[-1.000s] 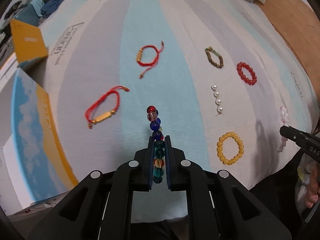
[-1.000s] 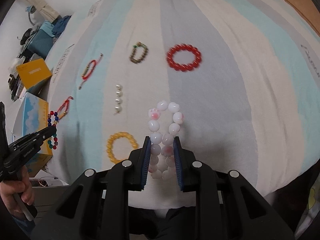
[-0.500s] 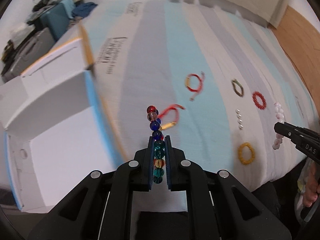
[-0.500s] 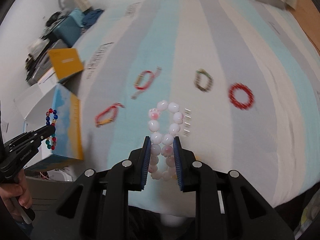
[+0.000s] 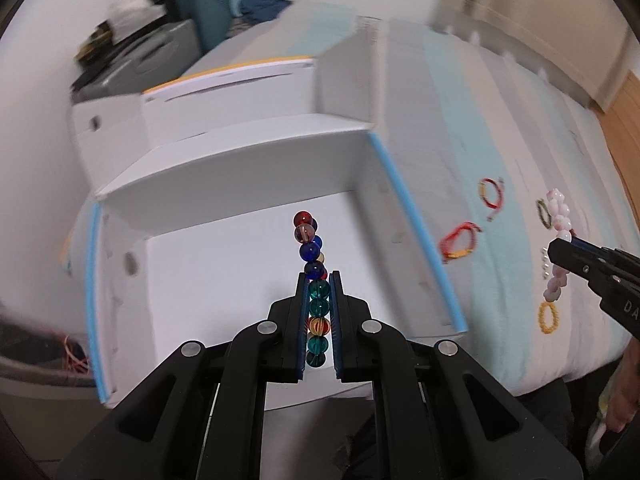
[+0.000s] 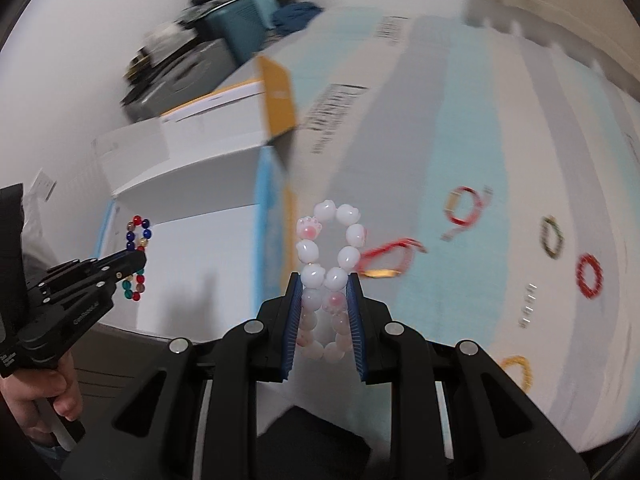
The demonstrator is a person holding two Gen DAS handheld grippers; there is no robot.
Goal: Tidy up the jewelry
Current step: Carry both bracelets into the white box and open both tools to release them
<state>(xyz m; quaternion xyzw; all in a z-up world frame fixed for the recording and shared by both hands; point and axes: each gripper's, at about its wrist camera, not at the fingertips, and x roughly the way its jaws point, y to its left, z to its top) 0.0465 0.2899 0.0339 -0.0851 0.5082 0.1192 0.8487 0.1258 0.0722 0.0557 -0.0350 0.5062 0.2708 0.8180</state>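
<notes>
My left gripper is shut on a multicoloured glass bead bracelet and holds it over the open white box beside the bed. My right gripper is shut on a white and pink bead bracelet and holds it above the bed's edge, right of the box. Each gripper shows in the other's view: the right one, the left one. Still on the striped bedspread lie two red cord bracelets, a yellow bead bracelet, a red bead bracelet and a green-brown one.
The box has blue-edged walls and an open flap at the back. A yellow-sided box stands behind it. Luggage and clutter sit against the wall. A short pearl strand lies on the bedspread.
Both grippers have swung left from over the bedspread toward the white box, each keeping its bracelet. The left one now hangs over the box's inside.
</notes>
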